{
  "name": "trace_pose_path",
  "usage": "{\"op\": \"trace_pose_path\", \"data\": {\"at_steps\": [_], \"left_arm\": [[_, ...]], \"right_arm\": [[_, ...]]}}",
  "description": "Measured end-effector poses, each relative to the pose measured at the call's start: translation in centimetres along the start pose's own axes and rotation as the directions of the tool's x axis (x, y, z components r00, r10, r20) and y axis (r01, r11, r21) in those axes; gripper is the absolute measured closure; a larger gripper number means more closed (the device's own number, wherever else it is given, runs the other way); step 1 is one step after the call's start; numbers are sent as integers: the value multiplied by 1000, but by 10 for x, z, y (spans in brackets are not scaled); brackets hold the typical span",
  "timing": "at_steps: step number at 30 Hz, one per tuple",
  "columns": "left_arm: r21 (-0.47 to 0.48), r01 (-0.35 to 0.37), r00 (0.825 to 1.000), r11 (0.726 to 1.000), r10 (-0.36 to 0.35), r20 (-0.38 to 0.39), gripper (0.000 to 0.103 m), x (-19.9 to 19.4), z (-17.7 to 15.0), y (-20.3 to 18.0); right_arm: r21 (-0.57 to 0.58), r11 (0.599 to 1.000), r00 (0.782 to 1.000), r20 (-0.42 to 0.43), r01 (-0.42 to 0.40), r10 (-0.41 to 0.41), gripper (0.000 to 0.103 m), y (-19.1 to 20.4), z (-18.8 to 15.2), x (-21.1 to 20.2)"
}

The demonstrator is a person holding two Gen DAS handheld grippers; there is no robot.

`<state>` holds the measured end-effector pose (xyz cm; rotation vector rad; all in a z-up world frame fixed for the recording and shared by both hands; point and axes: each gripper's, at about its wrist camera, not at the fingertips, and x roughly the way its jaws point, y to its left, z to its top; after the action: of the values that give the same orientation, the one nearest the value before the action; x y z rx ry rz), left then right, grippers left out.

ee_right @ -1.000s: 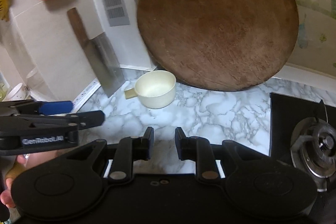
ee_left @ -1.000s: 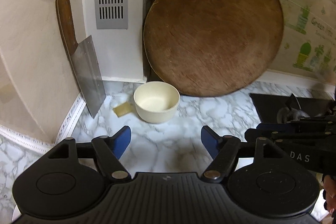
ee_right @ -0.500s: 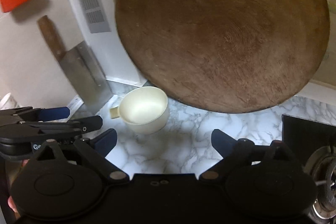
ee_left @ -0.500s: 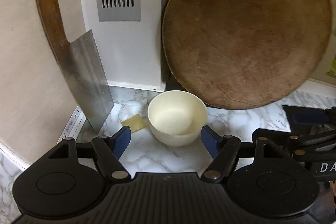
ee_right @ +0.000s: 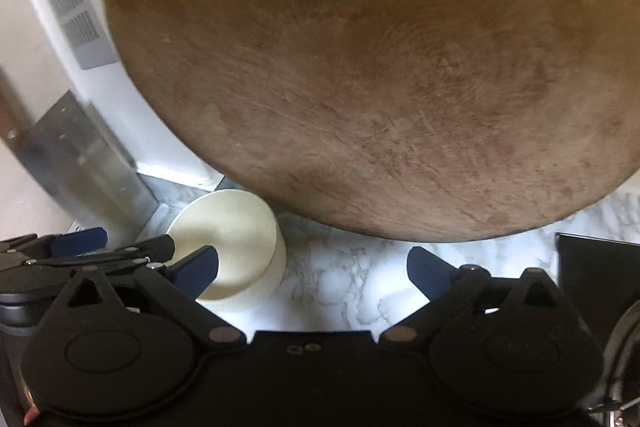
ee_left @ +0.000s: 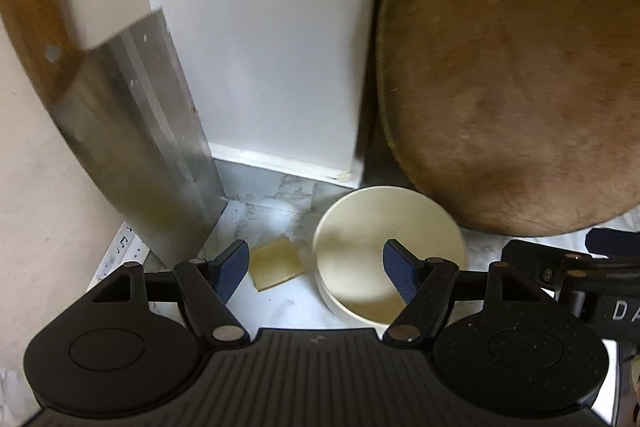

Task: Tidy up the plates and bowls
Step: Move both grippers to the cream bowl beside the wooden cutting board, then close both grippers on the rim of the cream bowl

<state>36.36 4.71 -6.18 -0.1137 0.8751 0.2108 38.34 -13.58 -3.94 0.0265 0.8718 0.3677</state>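
Marble counter [ee_left: 280,307] bears an empty cream bowl [ee_left: 360,267]; both claws gape, gripping nothing.

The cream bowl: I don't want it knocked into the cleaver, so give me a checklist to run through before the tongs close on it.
1. Left tongs open: ok, nothing between the pads.
2. Right tongs open: ok, only bare marble counter between them.
3. Cream bowl upright on the counter: ok.
4. A pad on each side of the bowl's wall: not ok; the left tongs' right finger is over the bowl's inside, the other finger is out past its tab handle.
5. Cleaver clear of the bowl: ok, it leans on the wall apart from it.
6. Round chopping board clear of the bowl: cannot tell, its lower edge overlaps the rim.
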Motion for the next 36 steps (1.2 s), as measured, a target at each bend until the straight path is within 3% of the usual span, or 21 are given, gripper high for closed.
{"op": "trace_pose_path", "data": {"at_steps": [15, 18, 23, 32, 36], "left_arm": [[-88, -27, 996, 996, 20, -84, 34, 49, -3, 20], [-82, -16, 996, 997, 9, -88, 42, 52, -3, 19], [-74, 15, 995, 997, -22, -95, 67, 56, -3, 15], [-43, 9, 995, 999, -13, -96, 91, 54, -2, 5], [-18, 5, 996, 1000, -7, -89, 95, 54, -2, -1]], "right_arm": [[0, 1000, 997, -81, 9, -9, 28, 19, -3, 61], [-16, 1000, 996, -94, 9, -10, 34, 23, -6, 68], [-29, 1000, 995, -102, -3, 0, 43, 27, -7, 74], [-30, 1000, 993, -118, -7, 3, 53, 34, -8, 86], [-24, 1000, 991, -132, 2, -5, 61, 37, -10, 91]]}}
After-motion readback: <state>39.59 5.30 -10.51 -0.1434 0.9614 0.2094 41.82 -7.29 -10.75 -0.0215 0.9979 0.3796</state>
